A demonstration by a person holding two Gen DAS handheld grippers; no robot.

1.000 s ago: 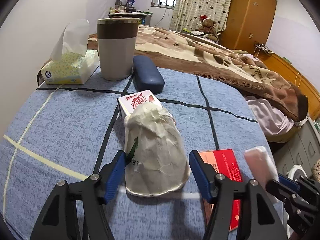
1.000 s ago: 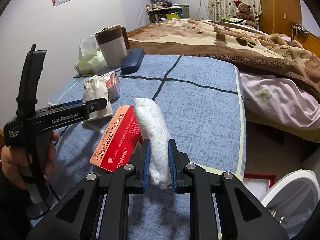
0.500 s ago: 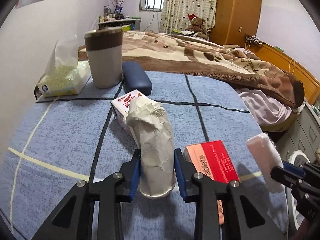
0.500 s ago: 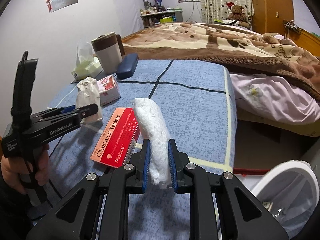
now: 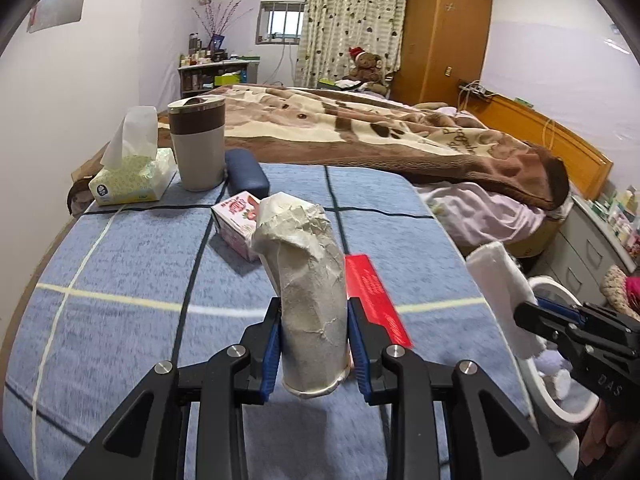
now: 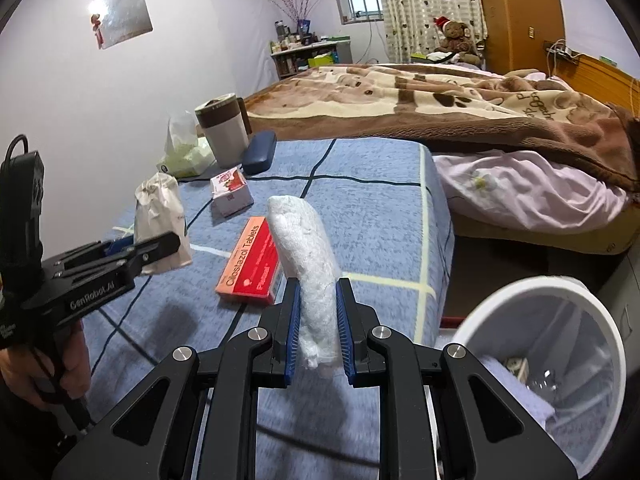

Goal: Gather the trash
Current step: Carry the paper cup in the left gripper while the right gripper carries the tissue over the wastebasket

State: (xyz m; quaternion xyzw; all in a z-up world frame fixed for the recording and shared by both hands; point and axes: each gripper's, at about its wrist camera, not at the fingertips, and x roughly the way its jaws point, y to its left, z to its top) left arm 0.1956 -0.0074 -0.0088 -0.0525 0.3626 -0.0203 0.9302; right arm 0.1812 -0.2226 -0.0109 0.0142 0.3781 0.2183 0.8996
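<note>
My left gripper is shut on a crushed white paper cup and holds it above the blue bedspread; the cup also shows in the right wrist view. My right gripper is shut on a rolled white tissue wad, held up near the bed's corner; the wad also shows in the left wrist view. A white trash bin stands on the floor at lower right, with some items inside.
A red Cilostazol tablet box and a small pink-white carton lie on the bedspread. A tissue box, a brown-and-grey tumbler and a dark blue case stand further back. A brown blanket covers the bed beyond.
My left gripper closed on the paper cup and lifted it off the bedspread. Both grippers moved back and toward the bin; the right still holds the tissue wad.
</note>
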